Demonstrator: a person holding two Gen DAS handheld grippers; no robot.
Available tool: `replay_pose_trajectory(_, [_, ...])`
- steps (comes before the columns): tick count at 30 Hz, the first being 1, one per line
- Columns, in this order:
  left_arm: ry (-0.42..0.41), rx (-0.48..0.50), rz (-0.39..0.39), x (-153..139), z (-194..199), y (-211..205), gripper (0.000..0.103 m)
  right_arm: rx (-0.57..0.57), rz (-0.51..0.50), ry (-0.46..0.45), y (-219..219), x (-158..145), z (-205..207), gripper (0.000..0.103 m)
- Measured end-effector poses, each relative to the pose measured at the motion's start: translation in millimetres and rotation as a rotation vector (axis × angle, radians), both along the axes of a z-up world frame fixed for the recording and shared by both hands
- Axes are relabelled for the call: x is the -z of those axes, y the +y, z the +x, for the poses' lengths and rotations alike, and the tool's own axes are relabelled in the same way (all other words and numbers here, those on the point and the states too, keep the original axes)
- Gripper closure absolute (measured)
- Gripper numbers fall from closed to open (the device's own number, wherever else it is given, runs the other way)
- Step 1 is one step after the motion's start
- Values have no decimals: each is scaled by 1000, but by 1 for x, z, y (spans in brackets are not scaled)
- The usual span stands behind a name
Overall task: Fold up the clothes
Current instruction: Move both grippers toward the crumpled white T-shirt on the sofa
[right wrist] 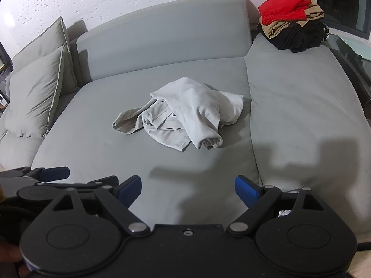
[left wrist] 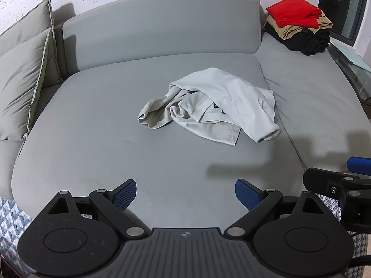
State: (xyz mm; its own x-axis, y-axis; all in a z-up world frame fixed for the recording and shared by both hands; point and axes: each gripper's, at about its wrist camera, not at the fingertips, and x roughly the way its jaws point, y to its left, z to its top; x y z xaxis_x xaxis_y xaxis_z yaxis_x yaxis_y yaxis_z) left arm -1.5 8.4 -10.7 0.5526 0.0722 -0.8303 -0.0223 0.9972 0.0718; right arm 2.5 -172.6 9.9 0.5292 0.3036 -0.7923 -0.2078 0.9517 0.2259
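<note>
A crumpled pale grey shirt [left wrist: 211,104] lies in a heap in the middle of the grey sofa seat [left wrist: 104,139]; it also shows in the right wrist view [right wrist: 185,113]. My left gripper [left wrist: 185,195] is open and empty, held over the front edge of the seat, well short of the shirt. My right gripper [right wrist: 187,191] is open and empty too, also near the front edge. The right gripper shows at the right edge of the left wrist view [left wrist: 343,185]. The left gripper shows at the left edge of the right wrist view [right wrist: 46,176].
A stack of folded clothes, red on top of tan and black [left wrist: 299,25], sits at the sofa's far right corner. Two grey cushions [left wrist: 23,81] lean at the left. The backrest [left wrist: 162,25] runs behind. A glass side table [left wrist: 352,62] stands to the right.
</note>
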Motion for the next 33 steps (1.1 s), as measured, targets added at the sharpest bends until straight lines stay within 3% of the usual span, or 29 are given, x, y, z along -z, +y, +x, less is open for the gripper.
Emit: replay_pose_trajectory(33, [26, 4, -12, 5, 2, 1, 9, 8, 13, 17, -3, 2, 3, 15])
